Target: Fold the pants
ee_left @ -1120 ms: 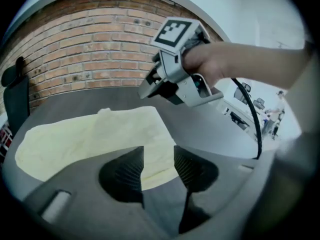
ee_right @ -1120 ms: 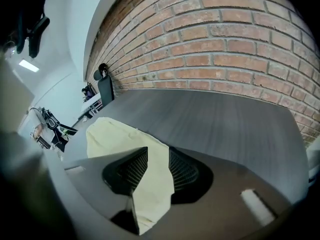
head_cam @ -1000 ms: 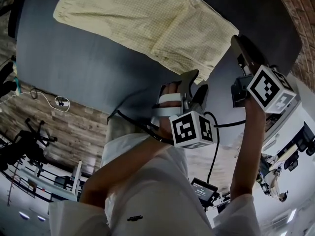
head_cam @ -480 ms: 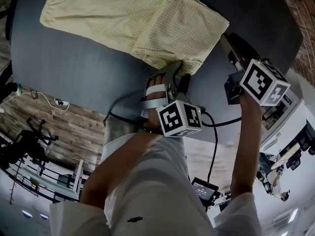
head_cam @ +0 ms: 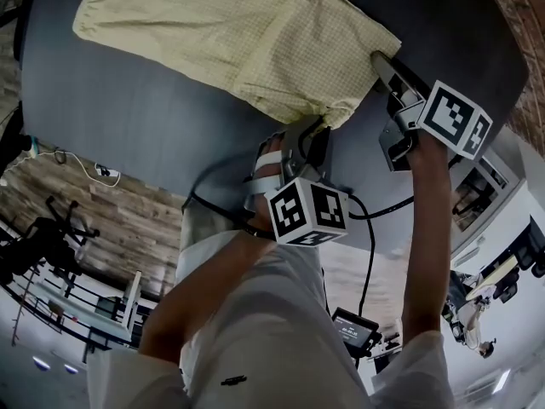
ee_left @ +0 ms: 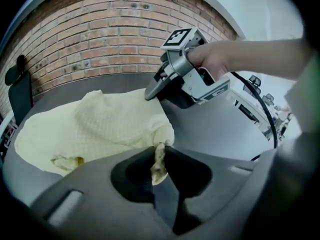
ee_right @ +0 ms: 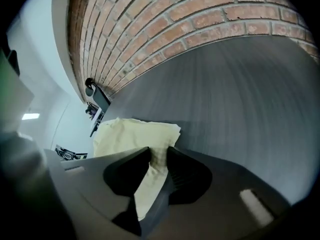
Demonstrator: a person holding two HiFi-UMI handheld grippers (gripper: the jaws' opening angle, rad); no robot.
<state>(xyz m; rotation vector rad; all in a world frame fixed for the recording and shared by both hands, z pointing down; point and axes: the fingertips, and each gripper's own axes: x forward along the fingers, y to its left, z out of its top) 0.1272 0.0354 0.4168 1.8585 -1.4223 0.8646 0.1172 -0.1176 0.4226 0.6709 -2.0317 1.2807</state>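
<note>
Left hand-held gripper (ee_left: pixel 159 149), nearest the person, has just been closing its jaws. They now stand narrow, and they pinch a small bunched tuft of the pants (ee_left: pixel 100 129) at the near corner of the hem. Its cube of black-and-white square markers (head_cam: pixel 308 214) faces up toward the head camera.

A little farther along the same edge, the right hand-held gripper (ee_right: pixel 159 151) points down at the cloth's other near corner. Its dark jaws stand partly apart with a flap of the fabric between them, and I can't see them squeezing it.

The pants are pale yellow, thin and finely checked, and softly rumpled near the grippers. They lie mostly flat and slantwise across the desk (head_cam: pixel 128 143), stretching away to its far side. The desk top is dark grey, matte and smooth, with a curved edge. Beyond it rises a red brick wall (ee_left: pixel 110 39) with pale mortar lines.
</note>
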